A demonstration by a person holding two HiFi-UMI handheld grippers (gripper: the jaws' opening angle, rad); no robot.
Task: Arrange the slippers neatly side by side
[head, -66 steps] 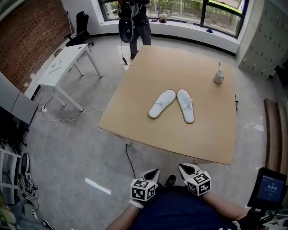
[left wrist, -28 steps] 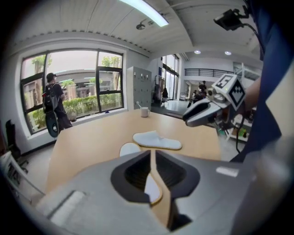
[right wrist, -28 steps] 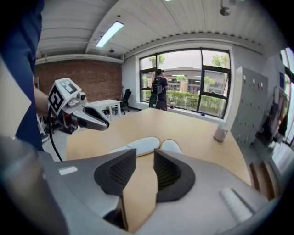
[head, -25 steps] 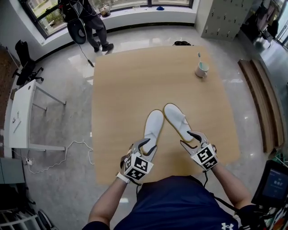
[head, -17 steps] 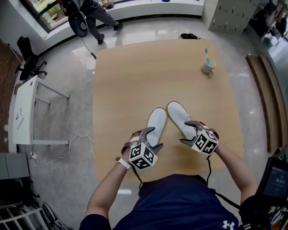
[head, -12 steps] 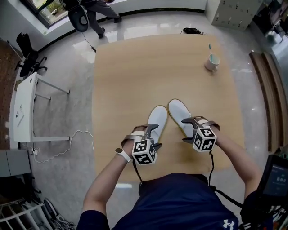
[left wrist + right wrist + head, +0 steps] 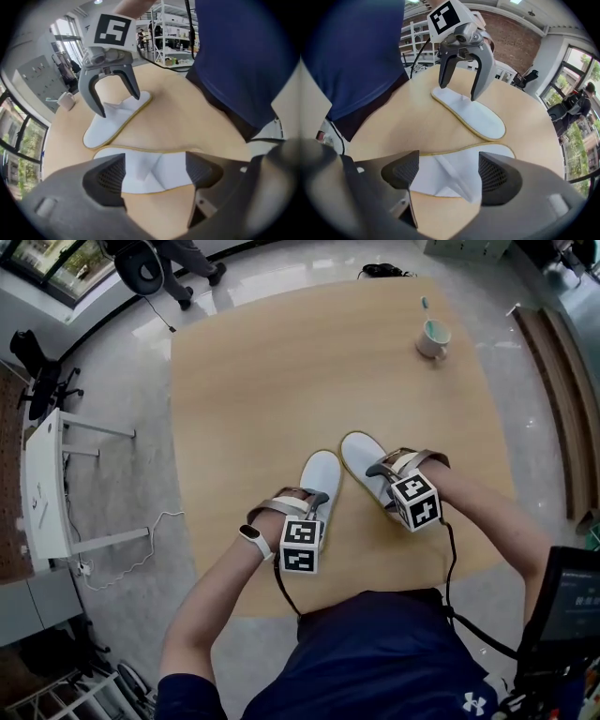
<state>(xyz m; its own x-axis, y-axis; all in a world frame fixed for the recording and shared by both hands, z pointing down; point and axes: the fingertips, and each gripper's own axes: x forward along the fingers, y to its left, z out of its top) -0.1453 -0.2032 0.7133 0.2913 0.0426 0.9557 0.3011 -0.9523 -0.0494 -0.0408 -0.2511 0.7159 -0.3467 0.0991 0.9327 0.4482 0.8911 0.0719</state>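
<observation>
As I look down, the left tongs point(image 7: 312, 505) and the right tongs point(image 7: 382, 472) point steeply at the tabletop point(image 7: 281, 362). Both are released, and their jaws have just been opening wide. Each pair stands astride the near end of one slipper and does not press it. The left slipper point(image 7: 322, 472) and the right slipper point(image 7: 358, 450) are white with a yellowish rim. They lie flat on the near half of the tabletop, far ends close together, near ends spread.

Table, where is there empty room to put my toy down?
The table is bare from the cup down to the left slipper and right slipper, and along its left side. It is crowded near the front edge, round both slippers.
</observation>
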